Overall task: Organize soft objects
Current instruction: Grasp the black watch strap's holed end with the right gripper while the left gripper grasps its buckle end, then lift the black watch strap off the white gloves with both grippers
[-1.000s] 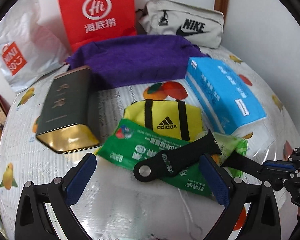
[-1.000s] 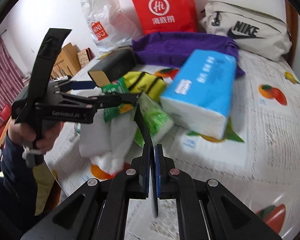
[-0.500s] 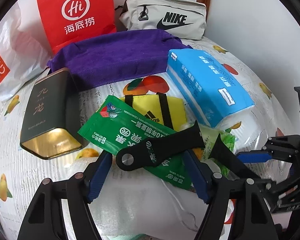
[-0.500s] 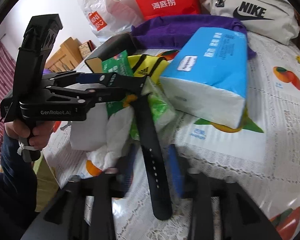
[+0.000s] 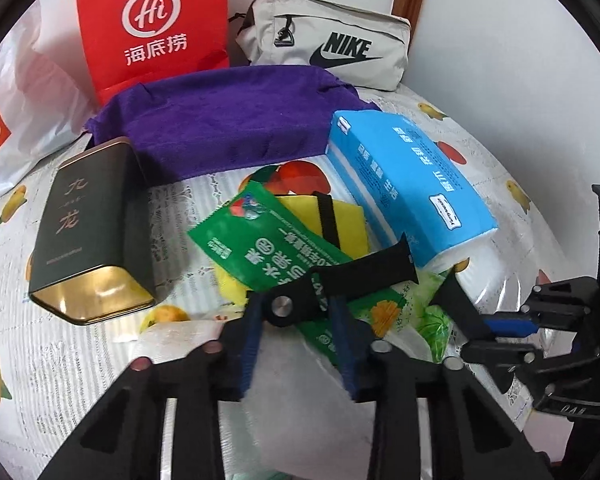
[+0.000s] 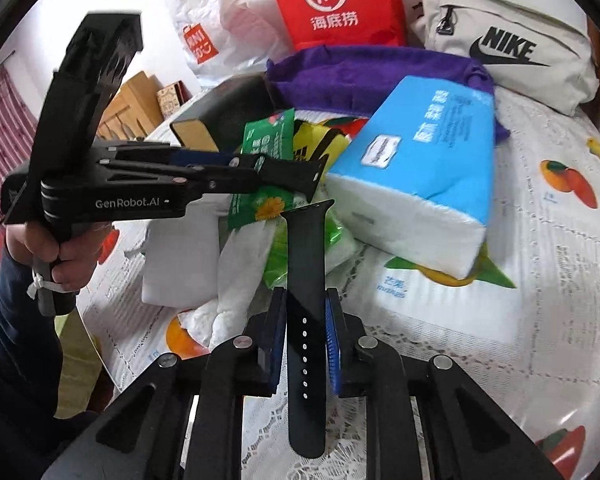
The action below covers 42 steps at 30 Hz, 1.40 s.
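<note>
Two black watch strap halves are in play. My left gripper (image 5: 296,320) is shut on the short strap with a metal stud (image 5: 352,280), held above a green wipes packet (image 5: 276,248). It also shows in the right wrist view (image 6: 252,172), with the short strap (image 6: 292,176) sticking out of it. My right gripper (image 6: 306,332) is shut across the width of the long strap with holes (image 6: 306,304), which points forward over the pile. The right gripper appears at the right of the left wrist view (image 5: 512,332).
A blue tissue pack (image 5: 404,188), a yellow Adidas pouch (image 5: 340,220), a dark tea tin (image 5: 84,232), a purple towel (image 5: 228,120), a beige Nike bag (image 5: 332,52), a red bag (image 5: 152,24) and a white Miniso bag (image 6: 212,36) lie on the fruit-print tablecloth (image 6: 520,320).
My left gripper moved forward and closed on the stud end of the short strap. My right gripper opened briefly, then closed across the long strap's width.
</note>
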{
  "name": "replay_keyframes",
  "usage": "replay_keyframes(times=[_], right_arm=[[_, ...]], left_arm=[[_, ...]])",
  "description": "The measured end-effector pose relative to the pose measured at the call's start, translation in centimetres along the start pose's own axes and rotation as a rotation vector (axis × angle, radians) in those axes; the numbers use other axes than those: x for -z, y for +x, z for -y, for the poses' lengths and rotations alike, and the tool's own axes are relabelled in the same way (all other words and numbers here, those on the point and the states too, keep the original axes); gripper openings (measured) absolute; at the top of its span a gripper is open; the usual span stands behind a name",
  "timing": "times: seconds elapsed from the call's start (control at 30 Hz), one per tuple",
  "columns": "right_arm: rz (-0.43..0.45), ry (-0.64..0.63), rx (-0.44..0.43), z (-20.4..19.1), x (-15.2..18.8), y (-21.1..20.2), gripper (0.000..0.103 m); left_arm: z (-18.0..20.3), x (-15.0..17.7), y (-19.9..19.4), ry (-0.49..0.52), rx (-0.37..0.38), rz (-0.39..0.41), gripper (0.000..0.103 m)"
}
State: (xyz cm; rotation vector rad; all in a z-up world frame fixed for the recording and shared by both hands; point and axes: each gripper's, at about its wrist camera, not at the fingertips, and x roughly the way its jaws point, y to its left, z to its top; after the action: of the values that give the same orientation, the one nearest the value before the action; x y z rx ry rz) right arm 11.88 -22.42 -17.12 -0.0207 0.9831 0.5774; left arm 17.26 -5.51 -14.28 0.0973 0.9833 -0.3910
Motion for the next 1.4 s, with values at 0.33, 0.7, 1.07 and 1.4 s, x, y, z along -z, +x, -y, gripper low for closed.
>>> replay_keyframes(times=[0.33,0.7,1.07,1.4], right_arm=[[0.006,-0.001,0.01,0.1,0.2,-0.9,0.018],[-0.005,-0.004,-0.018,-0.2,0.5,-0.5,0.018],[-0.009,0.012,-0.015,0.7,1.1,-0.7,0.018],[0.002,0.004,0.001,0.2,1.1,-1.4,0.018]], left_arm=[[-0.3,0.0,-0.1,-0.062,-0.017,-0.001,0.022],[0.3,-1.2,1.0,-0.126,-0.065,-0.02,0.047],[0.3,-0.9,1.1,-0.128,-0.05,-0.017,0.028],[-0.8,-0.4,-0.7,-0.171,-0.014,0.022,0.028]])
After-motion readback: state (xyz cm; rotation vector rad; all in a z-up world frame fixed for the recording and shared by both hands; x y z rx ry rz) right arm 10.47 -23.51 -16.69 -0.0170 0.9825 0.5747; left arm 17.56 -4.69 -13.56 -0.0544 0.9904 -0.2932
